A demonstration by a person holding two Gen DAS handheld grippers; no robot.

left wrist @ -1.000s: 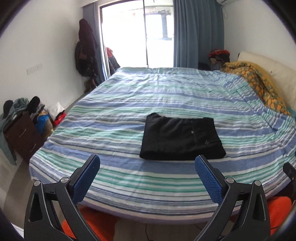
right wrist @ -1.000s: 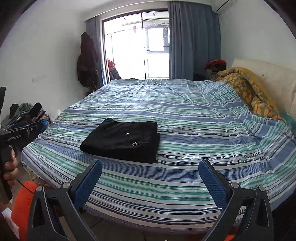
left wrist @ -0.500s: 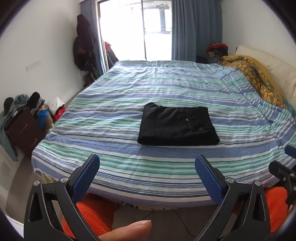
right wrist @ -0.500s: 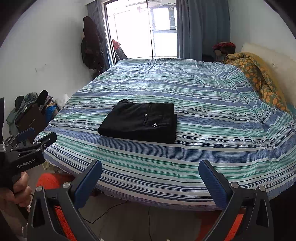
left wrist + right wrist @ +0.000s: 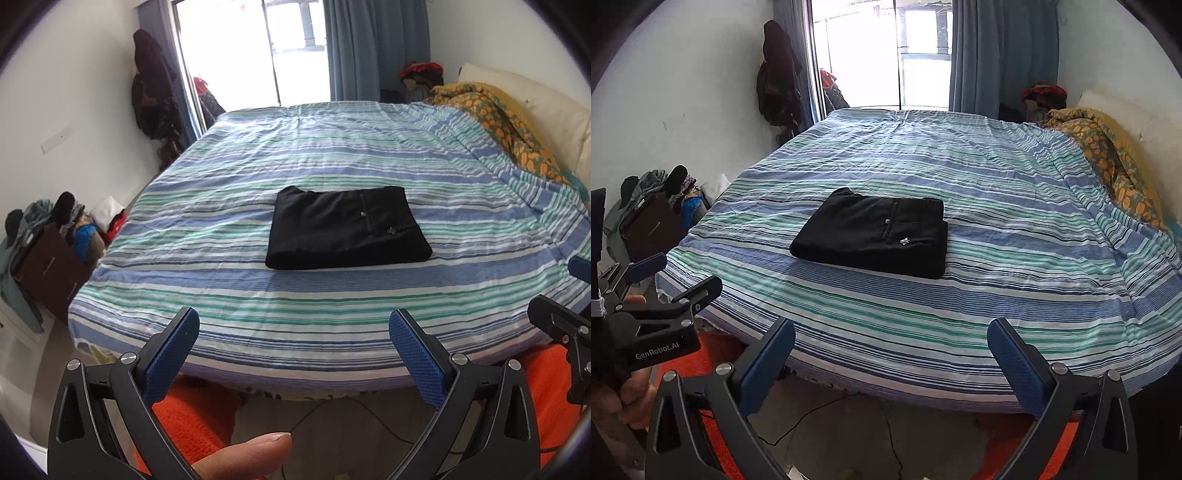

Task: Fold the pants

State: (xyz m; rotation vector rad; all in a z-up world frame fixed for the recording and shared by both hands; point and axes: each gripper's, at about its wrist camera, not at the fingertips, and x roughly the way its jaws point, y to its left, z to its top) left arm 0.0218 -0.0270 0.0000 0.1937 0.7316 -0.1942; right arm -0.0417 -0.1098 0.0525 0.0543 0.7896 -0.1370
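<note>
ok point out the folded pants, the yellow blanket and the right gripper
folded pants (image 5: pixel 343 229), left wrist view, middle of top layer
yellow blanket (image 5: pixel 1108 155), right wrist view, patterned bunched part
right gripper (image 5: pixel 891 354), right wrist view, midway between fingertips

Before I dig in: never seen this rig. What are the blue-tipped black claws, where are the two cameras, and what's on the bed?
There is no robot arm. A person holds a hand-held gripper in each hand, and each carries a fisheye camera looking forward along its jaws. One picture is from the left gripper, the other from the right gripper. The blue tips are the jaw pads. Both jaws stand wide open and hold nothing. The right view also catches the left gripper from the side, with the hand on its handle. On the striped bed lie black pants, folded into a neat rectangle. An orange-patterned blanket is bunched at the right edge.
</note>
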